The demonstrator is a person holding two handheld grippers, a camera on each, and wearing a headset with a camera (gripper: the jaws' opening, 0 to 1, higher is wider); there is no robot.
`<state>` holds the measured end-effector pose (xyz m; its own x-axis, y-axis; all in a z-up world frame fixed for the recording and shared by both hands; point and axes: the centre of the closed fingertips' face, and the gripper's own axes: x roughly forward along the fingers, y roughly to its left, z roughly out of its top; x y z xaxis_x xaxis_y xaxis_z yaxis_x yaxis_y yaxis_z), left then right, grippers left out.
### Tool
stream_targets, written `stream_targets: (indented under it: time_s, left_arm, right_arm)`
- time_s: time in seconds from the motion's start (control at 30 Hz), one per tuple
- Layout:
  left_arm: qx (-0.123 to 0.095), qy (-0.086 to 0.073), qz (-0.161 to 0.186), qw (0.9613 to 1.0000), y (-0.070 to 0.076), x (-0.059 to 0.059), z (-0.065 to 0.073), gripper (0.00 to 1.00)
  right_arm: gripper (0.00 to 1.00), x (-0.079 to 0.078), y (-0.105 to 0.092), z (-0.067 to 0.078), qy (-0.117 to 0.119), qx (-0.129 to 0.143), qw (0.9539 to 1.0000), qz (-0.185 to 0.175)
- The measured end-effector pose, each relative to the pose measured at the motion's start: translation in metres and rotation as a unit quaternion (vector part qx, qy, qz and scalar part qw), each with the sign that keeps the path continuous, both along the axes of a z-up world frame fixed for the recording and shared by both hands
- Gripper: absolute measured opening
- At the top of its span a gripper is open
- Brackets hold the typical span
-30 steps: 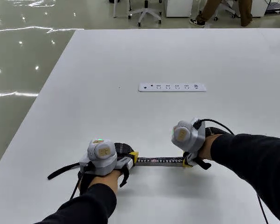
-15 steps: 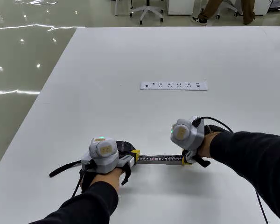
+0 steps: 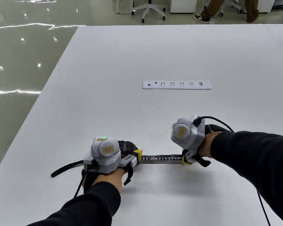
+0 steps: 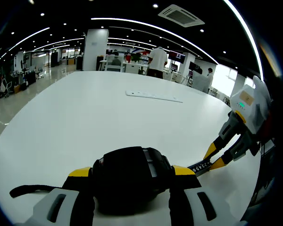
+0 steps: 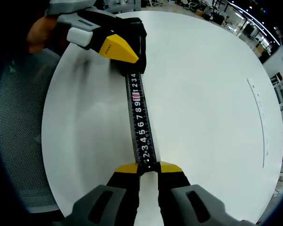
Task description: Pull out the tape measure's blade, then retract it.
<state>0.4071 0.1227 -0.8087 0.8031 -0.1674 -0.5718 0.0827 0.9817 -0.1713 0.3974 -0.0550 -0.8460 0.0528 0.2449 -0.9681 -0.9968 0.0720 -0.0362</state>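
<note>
Blade (image 3: 161,158) runs sideways from tape measure (image 3: 124,149) in left gripper (image 4: 132,171) to right gripper (image 5: 147,168).

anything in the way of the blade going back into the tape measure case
Nothing visible. The blade runs straight over bare table from the right gripper, shut on its tip, to the case held in the left gripper. The power strip lies well clear, farther up the table.

The tape measure case (image 5: 131,32) is coloured black. The blade (image 5: 139,120) is marked with white numbers on black, with one red patch. The left tool (image 4: 132,171) and right tool (image 5: 148,168) are coloured grey, tipped yellow. The table (image 3: 132,56) is white.
</note>
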Motion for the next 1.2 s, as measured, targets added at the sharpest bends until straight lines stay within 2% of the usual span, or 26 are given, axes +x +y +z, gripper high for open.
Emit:
stream_targets:
  time_s: [0.1,0.3,0.87,1.2]
  left_arm:
    - [0.000,0.000,0.000,1.0000,0.000,0.000,0.000,0.60]
    - [0.000,-0.002,0.001,1.0000,0.000,0.000,0.000,0.60]
    - [-0.002,0.004,0.001,1.0000,-0.001,0.000,0.000,0.60]
    - [-0.003,0.003,0.003,1.0000,-0.001,0.000,0.000,0.60]
  right_arm:
    - [0.09,0.001,0.001,0.000,0.001,-0.002,1.0000,0.003]
    - [0.09,0.001,0.005,0.002,0.000,0.011,0.9999,0.004]
    - [0.08,0.002,0.015,0.001,0.001,0.006,1.0000,0.008]
    - [0.09,0.001,0.025,0.003,0.000,0.018,0.9998,0.005]
